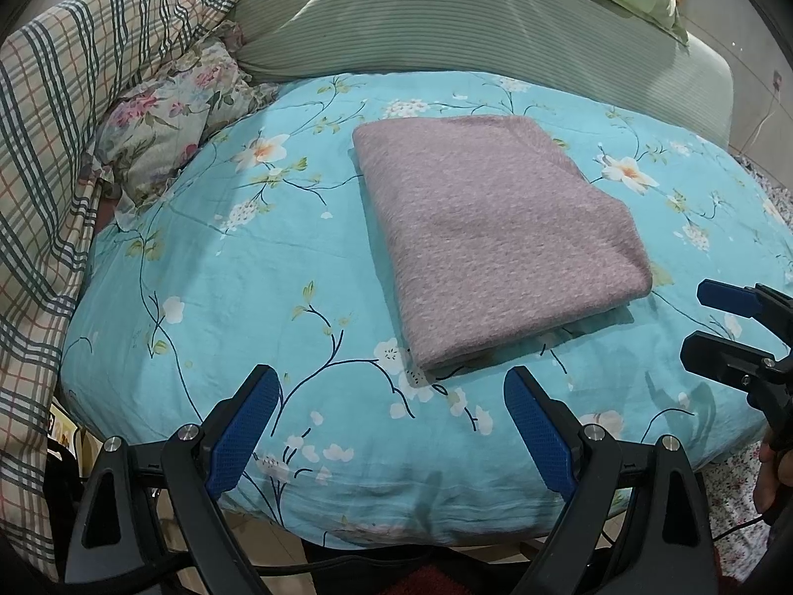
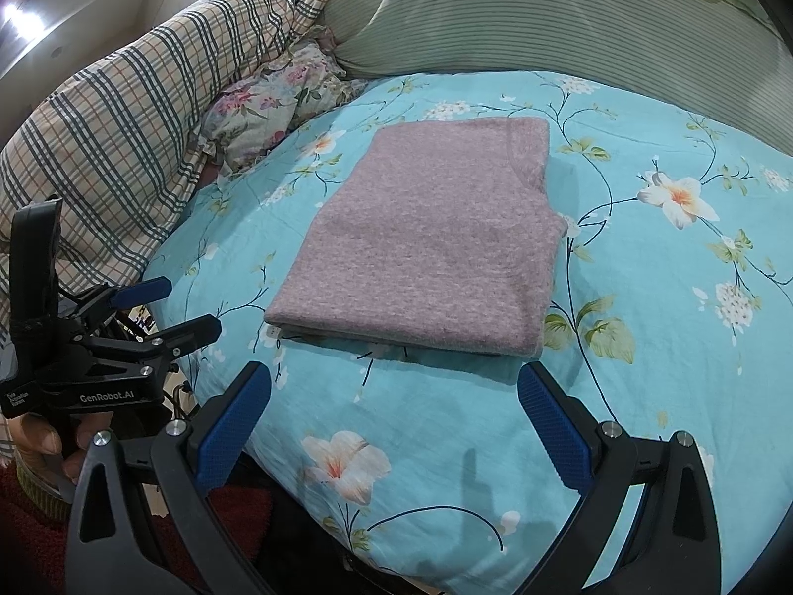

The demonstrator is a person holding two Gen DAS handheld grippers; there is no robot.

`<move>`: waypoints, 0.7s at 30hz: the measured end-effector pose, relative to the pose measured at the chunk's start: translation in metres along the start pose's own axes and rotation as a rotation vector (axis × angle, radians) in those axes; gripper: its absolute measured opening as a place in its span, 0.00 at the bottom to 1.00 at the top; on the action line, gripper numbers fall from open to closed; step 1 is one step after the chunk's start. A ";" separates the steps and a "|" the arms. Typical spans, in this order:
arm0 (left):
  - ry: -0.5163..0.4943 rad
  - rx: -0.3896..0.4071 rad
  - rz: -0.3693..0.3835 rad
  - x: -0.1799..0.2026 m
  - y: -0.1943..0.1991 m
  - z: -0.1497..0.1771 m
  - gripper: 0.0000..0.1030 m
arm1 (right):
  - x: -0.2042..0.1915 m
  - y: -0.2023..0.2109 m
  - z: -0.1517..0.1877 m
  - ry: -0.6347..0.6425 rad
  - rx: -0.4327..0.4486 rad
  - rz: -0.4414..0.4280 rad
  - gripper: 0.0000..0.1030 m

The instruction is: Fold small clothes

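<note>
Your left gripper (image 1: 391,426) hovers with its blue pads spread apart over the near edge of the turquoise floral sheet (image 1: 208,267), holding nothing; your right gripper (image 2: 394,426) does likewise. Beyond both, well clear of the fingers, the folded mauve knit garment (image 2: 426,238) lies flat mid-sheet, before the striped green pillow (image 2: 520,20) and plaid quilt (image 2: 129,119).

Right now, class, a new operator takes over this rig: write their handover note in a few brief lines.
Left gripper: open, holding nothing, hovering over the near edge of the bed.
Right gripper: open, holding nothing, just short of the garment.
Mauve knit garment: folded into a neat rectangle, flat on the turquoise floral sheet.
Done: this fold looks complete.
Left: no other garment in view.
</note>
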State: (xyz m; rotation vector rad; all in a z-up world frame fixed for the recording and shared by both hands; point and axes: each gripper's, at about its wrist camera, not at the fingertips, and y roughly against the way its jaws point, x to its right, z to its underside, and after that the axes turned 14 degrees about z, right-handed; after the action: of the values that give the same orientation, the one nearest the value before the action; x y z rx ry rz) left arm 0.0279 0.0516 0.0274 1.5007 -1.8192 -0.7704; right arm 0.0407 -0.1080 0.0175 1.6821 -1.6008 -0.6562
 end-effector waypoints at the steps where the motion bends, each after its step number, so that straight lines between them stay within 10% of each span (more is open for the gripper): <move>1: -0.001 0.000 0.000 0.000 0.000 -0.001 0.90 | -0.002 0.000 0.001 -0.002 0.001 0.002 0.97; 21: -0.004 0.004 0.002 -0.001 -0.002 -0.002 0.90 | 0.003 -0.002 -0.001 -0.003 -0.002 -0.002 0.97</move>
State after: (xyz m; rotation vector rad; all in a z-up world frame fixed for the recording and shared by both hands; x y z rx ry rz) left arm 0.0307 0.0519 0.0275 1.5000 -1.8261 -0.7696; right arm 0.0431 -0.1104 0.0165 1.6815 -1.6004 -0.6618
